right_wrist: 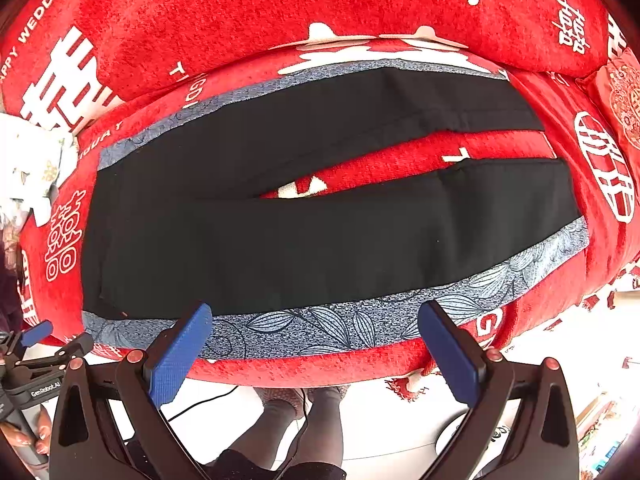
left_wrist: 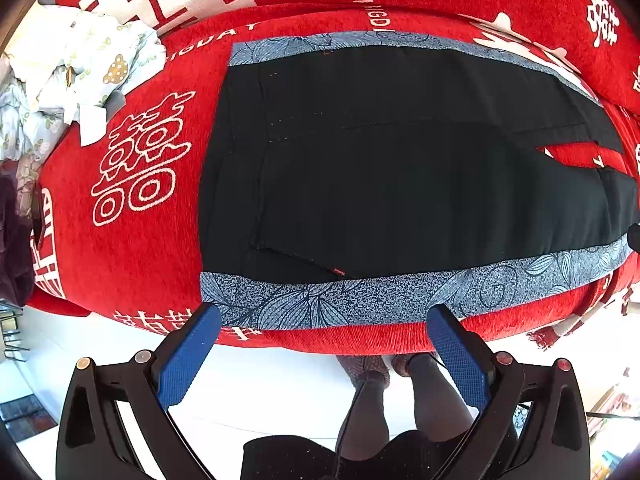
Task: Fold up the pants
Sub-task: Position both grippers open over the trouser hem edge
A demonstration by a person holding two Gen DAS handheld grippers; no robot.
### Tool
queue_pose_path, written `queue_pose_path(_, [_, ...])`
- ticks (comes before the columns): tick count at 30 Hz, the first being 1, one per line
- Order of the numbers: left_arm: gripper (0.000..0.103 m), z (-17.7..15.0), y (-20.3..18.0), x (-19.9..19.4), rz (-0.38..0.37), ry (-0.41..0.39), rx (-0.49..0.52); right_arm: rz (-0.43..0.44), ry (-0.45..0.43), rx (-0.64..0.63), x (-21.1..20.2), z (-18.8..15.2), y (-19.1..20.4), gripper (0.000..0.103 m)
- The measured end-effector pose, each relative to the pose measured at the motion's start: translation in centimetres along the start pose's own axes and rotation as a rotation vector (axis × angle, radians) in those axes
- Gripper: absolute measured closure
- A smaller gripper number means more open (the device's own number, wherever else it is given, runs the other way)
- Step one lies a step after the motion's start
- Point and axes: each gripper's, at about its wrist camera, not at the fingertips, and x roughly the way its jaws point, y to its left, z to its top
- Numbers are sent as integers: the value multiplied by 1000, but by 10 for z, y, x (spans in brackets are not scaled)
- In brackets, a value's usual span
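Pants (right_wrist: 320,236) over "HAPPY WEDDING" sofa cover (right_wrist: 240,12)

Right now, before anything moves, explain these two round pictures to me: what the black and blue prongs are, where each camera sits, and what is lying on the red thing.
There is no robot here. A person holds a hand tool in each hand, and each tool has a fisheye camera looking along its two fingers, hence the round, bent look. One picture comes from the left gripper, the other from the right gripper. The blue prongs are the fingers; both pairs are spread wide and hold nothing. Ahead lie black pants with blue patterned side stripes, spread flat and unfolded on a red sofa cover printed with white characters. The legs are slightly apart. A crumpled floral cloth sits at the left.
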Motion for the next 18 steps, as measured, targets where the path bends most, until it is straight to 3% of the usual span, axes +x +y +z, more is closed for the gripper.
queue_pose_path(16, [0, 6, 10, 23, 10, 14, -36, 46, 55, -13, 21, -2, 14, 0])
queue_pose_path(18, [0, 5, 11, 26, 8, 22, -41, 85, 62, -11, 24, -3, 17, 0])
